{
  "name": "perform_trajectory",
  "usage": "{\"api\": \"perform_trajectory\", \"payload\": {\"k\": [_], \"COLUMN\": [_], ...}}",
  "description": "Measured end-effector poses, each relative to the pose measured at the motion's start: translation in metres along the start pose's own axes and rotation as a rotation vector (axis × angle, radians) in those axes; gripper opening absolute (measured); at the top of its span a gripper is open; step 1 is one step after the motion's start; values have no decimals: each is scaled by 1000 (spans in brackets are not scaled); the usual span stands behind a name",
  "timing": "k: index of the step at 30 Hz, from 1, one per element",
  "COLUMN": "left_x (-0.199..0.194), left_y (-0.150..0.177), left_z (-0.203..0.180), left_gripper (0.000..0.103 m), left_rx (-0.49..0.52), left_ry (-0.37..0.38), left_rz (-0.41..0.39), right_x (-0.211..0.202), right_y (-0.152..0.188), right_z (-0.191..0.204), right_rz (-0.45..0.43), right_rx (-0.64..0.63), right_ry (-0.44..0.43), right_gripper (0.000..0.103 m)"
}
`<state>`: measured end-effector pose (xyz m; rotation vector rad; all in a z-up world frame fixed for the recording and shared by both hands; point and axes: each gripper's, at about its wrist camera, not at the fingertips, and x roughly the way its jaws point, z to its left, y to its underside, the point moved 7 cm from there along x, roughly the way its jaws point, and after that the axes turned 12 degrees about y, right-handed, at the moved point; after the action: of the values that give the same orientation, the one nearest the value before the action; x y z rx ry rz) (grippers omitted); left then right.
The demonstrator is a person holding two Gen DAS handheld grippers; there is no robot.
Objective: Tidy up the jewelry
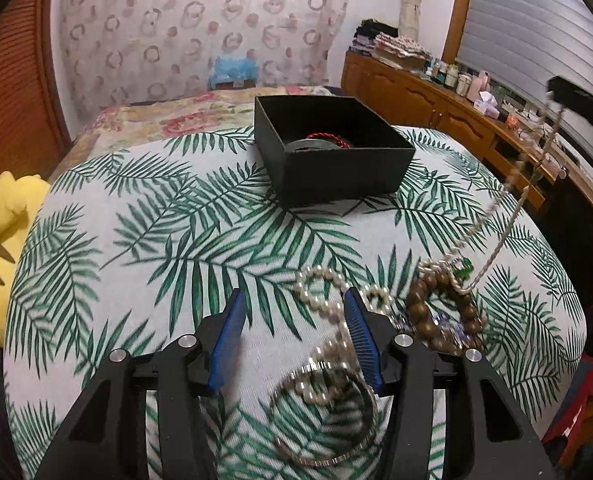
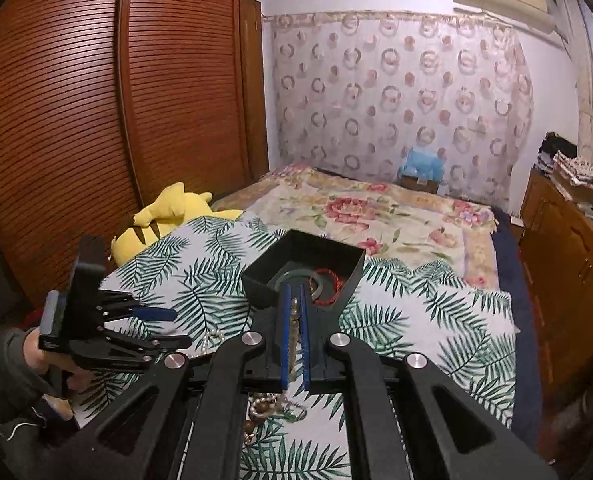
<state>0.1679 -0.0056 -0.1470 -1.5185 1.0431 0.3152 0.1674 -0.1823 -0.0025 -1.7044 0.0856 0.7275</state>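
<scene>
My left gripper [image 1: 294, 298] hovers open over a palm-leaf cloth [image 1: 156, 216], its blue pads either side of bare cloth. A pearl strand [image 1: 328, 278] curls past its right finger onto a silver bangle [image 1: 324, 412]. Right of them lies a brown wooden bead bracelet [image 1: 436, 312]. From that pile a silver chain [image 1: 516, 204] rises taut to my right gripper [image 1: 556, 90], blurred at the upper right. In the right wrist view, my right gripper [image 2: 295, 290] is shut on the chain [image 2: 295, 320]. Beyond it is a black box [image 2: 256, 276] holding a red cord bracelet [image 2: 332, 280] and a greyish bangle [image 2: 292, 276].
The cloth covers the end of a bed with a floral blanket [image 2: 360, 208]. A yellow plush toy [image 2: 168, 212] lies at its left edge by a wooden wardrobe [image 2: 96, 120]. A wooden sideboard [image 1: 416, 88] with bottles runs along the right. A person's hand [image 2: 36, 354] grips the left gripper [image 2: 180, 327].
</scene>
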Motion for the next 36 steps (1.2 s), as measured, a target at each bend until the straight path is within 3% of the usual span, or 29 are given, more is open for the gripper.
{"api": "perform_trajectory", "payload": {"k": [6, 11, 15, 16, 17, 19, 23, 36], "left_x": [18, 35, 40, 40, 40, 41, 30, -63], "left_y": [-8, -7, -8, -9, -10, -10, -17, -80], "left_z": [-2, -1, -2, -3, -4, -6, -11, -61], "left_gripper": [34, 33, 32, 27, 12, 7, 7, 7], "left_rx": [32, 71, 106, 107, 112, 121, 112, 171], "left_ry": [13, -19, -46, -45, -37, -23, -18, 3], "left_rz": [67, 135, 140, 138, 134, 134, 93, -154], "right_x": [-1, -1, -1, -1, -1, -1, -1, -16], "right_y": [-8, -9, -9, -9, -9, -9, -11, -32], "right_z": [0, 0, 0, 0, 0, 0, 0, -10], "right_rz": [-10, -10, -8, -9, -9, -9, -12, -57], "right_rx": [-15, -16, -17, -18, -18, -18, -15, -16], "right_ry": [9, 10, 9, 10, 10, 10, 10, 19], "right_gripper": [6, 6, 6, 6, 6, 6, 6, 6]}}
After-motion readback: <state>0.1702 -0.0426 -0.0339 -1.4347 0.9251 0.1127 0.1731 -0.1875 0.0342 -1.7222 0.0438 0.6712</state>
